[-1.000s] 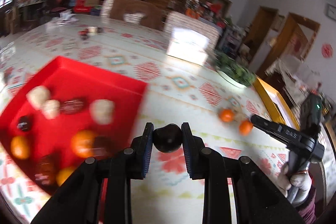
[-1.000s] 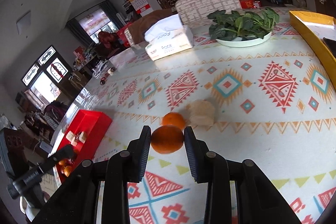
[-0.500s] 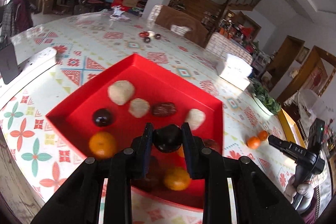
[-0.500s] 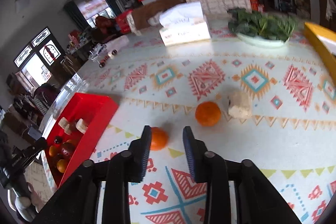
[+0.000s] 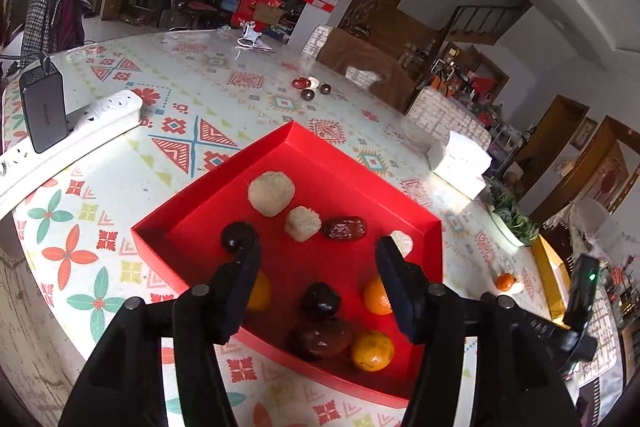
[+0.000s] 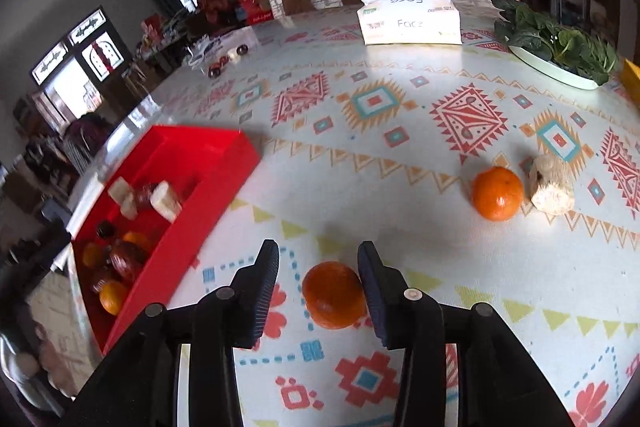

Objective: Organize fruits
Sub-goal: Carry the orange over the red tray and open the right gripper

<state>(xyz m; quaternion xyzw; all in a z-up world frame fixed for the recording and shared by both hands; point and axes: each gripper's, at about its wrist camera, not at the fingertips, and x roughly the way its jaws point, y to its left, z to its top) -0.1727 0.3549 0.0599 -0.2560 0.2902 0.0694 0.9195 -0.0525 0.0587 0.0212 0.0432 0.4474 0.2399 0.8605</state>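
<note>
Orange fruit (image 6: 333,294) between opening fingers (image 6: 264,281)

Tray (image 5: 224,183): three oranges (image 5: 373,351), three pale lumps (image 5: 271,193), one date (image 5: 345,228), three dark fruits (image 5: 320,301); table (image 6: 360,187): two oranges (image 6: 497,192)

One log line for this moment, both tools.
left tool: opening, empty, over red tray | right tool: opening, orange between jaws on tablecloth
</note>
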